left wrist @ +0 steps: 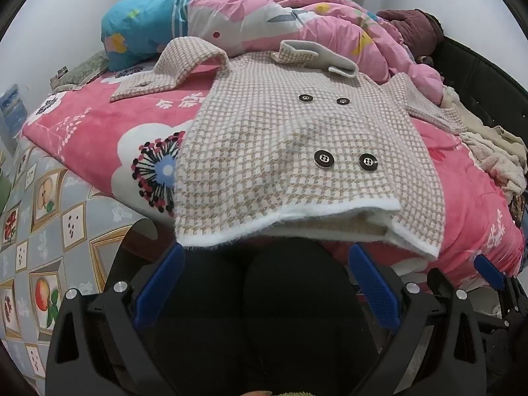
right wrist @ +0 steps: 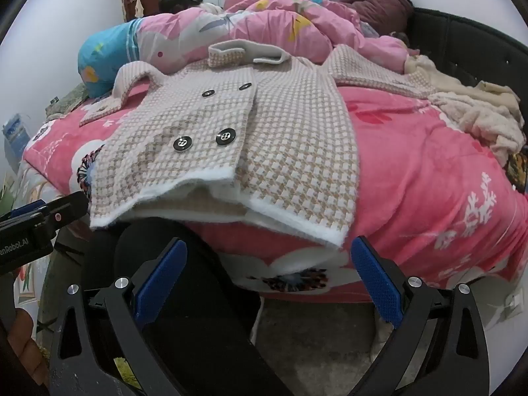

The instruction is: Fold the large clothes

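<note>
Coat (left wrist: 290,151) laid front-up on the pink floral blanket (left wrist: 99,138), hem hanging over the near edge of the bed, four dark buttons (left wrist: 323,159) facing me. One sleeve (left wrist: 171,72) is thrown out to the left, the other (right wrist: 373,72) to the right. My left gripper (left wrist: 267,257) sits just below the hem, blue pads spread wide, nothing between them. My right gripper (right wrist: 269,254) is likewise wide open under the hem's right corner, empty. Bunched quilt (left wrist: 297,19) beyond the collar; cream clothes (right wrist: 478,112) heaped at right.
</note>
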Tool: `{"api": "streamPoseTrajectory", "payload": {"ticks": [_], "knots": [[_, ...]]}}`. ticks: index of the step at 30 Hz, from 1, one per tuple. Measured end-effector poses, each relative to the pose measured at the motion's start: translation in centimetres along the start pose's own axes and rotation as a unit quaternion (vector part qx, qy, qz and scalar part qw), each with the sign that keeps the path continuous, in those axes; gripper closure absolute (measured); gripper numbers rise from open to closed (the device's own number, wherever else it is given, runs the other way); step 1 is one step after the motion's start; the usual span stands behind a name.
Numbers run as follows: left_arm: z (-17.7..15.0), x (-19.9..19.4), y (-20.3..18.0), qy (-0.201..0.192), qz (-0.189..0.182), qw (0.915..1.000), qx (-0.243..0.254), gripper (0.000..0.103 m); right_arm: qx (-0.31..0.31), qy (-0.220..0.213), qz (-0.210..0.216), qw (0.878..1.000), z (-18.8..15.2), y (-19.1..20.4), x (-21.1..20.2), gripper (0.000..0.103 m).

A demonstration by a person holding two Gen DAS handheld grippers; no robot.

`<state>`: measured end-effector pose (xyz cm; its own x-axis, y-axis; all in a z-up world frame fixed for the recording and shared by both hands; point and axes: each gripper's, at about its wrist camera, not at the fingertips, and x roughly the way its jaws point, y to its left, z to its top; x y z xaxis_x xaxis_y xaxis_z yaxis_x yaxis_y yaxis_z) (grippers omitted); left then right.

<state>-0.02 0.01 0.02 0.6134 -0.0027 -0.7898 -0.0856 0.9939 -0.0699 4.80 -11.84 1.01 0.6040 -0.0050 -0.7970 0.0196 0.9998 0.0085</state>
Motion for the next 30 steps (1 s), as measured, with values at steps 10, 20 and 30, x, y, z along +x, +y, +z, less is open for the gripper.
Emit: {"api": "streamPoseTrajectory", "payload": {"ticks": [10,20,30], "knots": [[0.00,0.03,0.00,0.004,0.000,1.0000,-0.001,0.005,-0.002,0.001,-0.002,1.000,-0.05,-0.07,0.08,0.007],[0.00,0.00,0.02,0.004,0.000,1.0000,-0.001,0.005,-0.002,0.001,-0.003,1.000,-0.11,-0.17,0.15,0.007],[0.00,0.04,0.00,0.005,0.001,1.0000,0.000,0.005,-0.002,0.000,-0.002,1.000,-0.17,-0.27,0.22,0.007]]}}
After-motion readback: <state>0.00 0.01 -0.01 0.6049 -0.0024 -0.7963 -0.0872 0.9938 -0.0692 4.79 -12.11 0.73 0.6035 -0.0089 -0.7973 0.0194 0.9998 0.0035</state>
